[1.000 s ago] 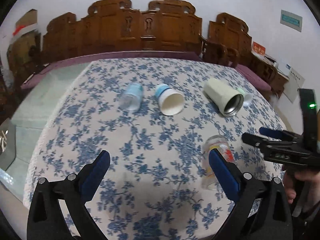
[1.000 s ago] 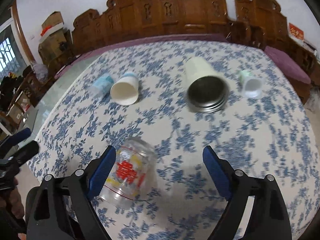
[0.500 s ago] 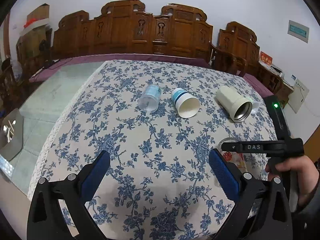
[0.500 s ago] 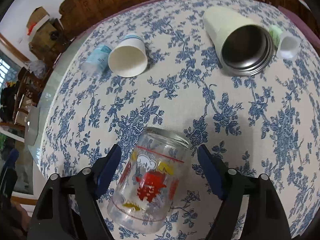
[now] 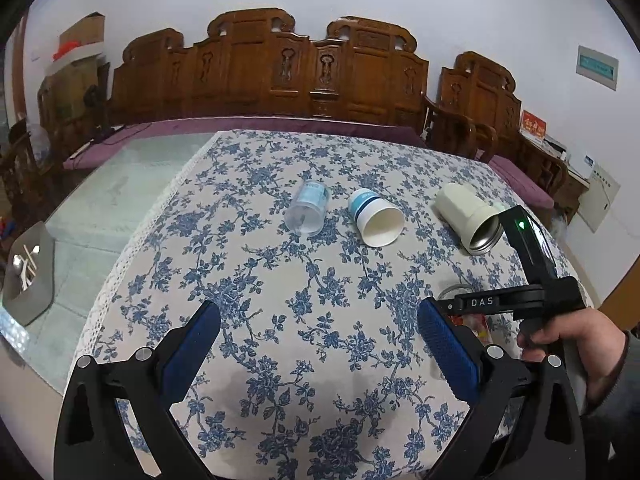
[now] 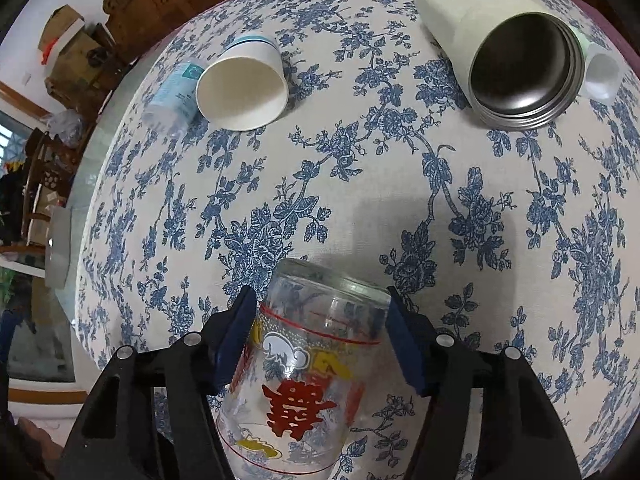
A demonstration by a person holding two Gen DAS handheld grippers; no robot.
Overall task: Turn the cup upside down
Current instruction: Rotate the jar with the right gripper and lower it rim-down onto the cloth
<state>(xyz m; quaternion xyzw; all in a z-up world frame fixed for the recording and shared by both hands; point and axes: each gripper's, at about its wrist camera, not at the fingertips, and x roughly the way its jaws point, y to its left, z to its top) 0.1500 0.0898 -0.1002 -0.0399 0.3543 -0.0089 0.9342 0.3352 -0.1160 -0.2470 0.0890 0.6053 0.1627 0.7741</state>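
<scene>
A clear glass cup (image 6: 308, 368) with a red character and yellow print stands on the flowered tablecloth (image 6: 360, 200). My right gripper (image 6: 320, 336) straddles it near its top, blue pads touching both sides of the glass. In the left wrist view the right gripper (image 5: 500, 304) is at the right edge with the cup (image 5: 456, 296) mostly hidden behind it. My left gripper (image 5: 320, 344) is open and empty above the near part of the table.
A paper cup (image 6: 244, 88), a clear plastic cup (image 6: 176, 92), a cream thermos with a steel mouth (image 6: 516, 60) and a small white cup (image 6: 604, 72) lie on their sides farther back. Wooden chairs (image 5: 280, 72) stand behind the table.
My right gripper has come down and forward over the glass cup, and its jaws have narrowed from wide open onto the cup's sides. My left gripper has risen and stayed open.
</scene>
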